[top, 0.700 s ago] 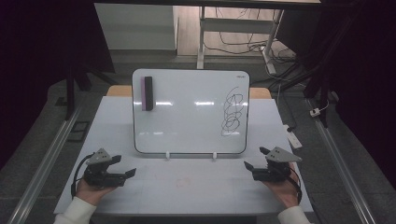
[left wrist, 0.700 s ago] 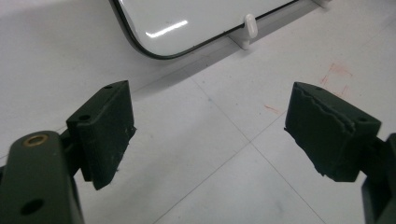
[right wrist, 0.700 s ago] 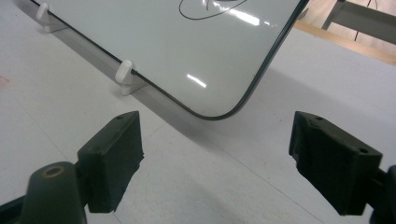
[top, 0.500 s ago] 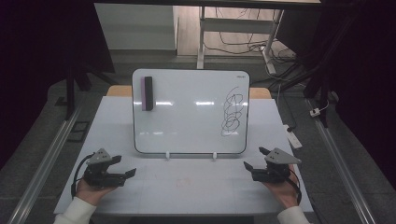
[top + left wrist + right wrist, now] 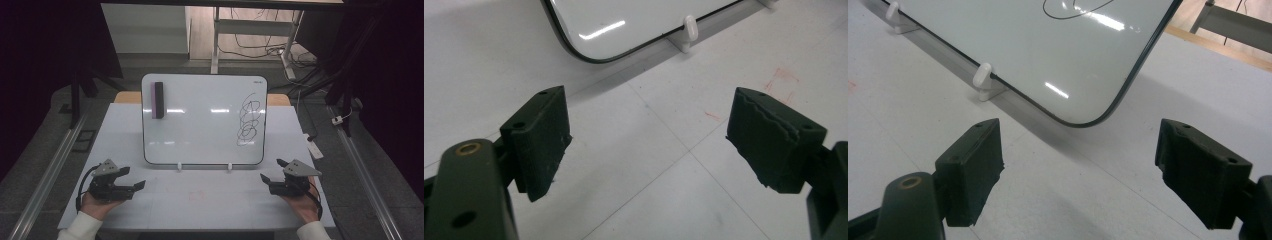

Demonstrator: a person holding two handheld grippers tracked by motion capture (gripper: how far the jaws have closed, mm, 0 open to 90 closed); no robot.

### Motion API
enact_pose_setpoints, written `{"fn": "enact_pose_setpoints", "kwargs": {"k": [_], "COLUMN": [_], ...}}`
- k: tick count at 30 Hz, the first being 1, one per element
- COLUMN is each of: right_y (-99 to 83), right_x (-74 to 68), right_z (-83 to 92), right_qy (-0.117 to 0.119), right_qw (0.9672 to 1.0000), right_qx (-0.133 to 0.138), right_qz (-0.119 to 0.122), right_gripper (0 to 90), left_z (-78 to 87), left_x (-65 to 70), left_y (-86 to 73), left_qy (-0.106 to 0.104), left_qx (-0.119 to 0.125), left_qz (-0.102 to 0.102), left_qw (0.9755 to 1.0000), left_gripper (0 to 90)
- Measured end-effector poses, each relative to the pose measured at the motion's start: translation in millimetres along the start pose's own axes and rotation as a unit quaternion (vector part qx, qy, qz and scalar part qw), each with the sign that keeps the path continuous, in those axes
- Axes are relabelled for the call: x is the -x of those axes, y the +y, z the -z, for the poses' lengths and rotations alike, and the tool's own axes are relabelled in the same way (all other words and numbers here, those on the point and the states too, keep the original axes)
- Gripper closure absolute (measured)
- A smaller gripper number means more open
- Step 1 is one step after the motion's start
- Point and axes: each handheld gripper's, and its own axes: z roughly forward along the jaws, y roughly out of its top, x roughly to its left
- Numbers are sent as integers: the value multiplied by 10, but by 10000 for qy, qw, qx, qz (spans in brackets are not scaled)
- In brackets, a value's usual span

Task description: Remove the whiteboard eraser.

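On the near edge of the white table [image 5: 210, 205] you rest both hands, one at each side, well apart. Your left gripper [image 5: 131, 185] sits near-left, jaws spread wide, nothing between them, aimed right across the tabletop. Your right gripper [image 5: 269, 182] sits near-right, jaws also spread, empty, aimed left. Between them and farther back the whiteboard [image 5: 200, 130] stands propped on two small white clips [image 5: 179, 166], tilted back. Black scribble [image 5: 248, 122] is on the board's right half. Dark eraser [image 5: 159, 100] sticks upright at the board's upper left. Left gripper view: the board's lower corner [image 5: 589, 50] is far ahead of the jaws, and faint red marks [image 5: 781, 80] show on the table. Right gripper view: the board's other lower corner [image 5: 1088, 117] lies ahead, untouched.
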Motion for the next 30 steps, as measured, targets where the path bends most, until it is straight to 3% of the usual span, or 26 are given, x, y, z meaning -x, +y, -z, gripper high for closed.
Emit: {"fn": "enact_pose_setpoints", "kwargs": {"k": [11, 21, 30], "right_y": [23, 19, 24], "right_x": [-49, -50, -70], "right_z": [0, -12, -6], "right_qy": [-9, -17, -61], "right_qw": [10000, 10000, 9999], "right_qx": [65, 69, 71], "right_qz": [28, 25, 52], "right_gripper": [208, 212, 213], "left_z": [52, 30, -22], "left_x": [55, 100, 136], "left_y": [118, 381, 720], "left_qy": [-58, -150, -141], "left_qx": [131, 249, 342], "left_qz": [43, 28, -20], "left_qw": [9999, 9996, 9993], "left_gripper": [188, 194, 208]}}
